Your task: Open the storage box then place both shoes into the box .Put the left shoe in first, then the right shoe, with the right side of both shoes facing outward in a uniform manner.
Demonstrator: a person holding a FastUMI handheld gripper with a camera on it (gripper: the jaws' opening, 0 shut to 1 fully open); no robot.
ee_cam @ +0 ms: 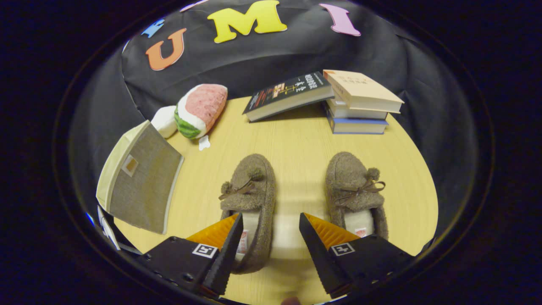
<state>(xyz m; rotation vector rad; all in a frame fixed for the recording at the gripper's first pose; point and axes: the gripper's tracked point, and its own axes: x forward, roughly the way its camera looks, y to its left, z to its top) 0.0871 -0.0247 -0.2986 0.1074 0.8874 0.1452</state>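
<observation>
Nearest of all, the claw (271, 237) is held low over the counter (296, 140) with its two fingers spread wide apart and nothing gripped between them. The fingers (226, 250) are pointed forward and somewhat downward, and bare counter shows in the gap between the tips. No hand or sleeve can be made out behind the claw, so the wrist's pose cannot be told beyond that forward, downward tilt.

Just ahead of the left finger, and partly overlapped by it at the heel, the left-hand shoe (250, 199) is seen flat on its sole, toe pointing away. The right-hand shoe (355, 190) is set beside it in the same way, its heel just behind the right finger. Both are fuzzy brown slippers with a bow and pompoms, and they are kept apart by a strip of counter. Which one is the left shoe of the pair cannot be told for certain from here.

Further left, near the counter's edge, the storage box (139, 186) is seen, grey with a pale trim; whether its lid is shut or lifted cannot be judged surely, though no opening is visible. A watermelon-slice plush (199, 110) is lying beyond it, and a stack of books (360, 106) is set at the far right, with one dark book (288, 95) leaning on it.

As judged from this, nothing of the task is done: the box appears unopened and both shoes are yet to be placed.
</observation>
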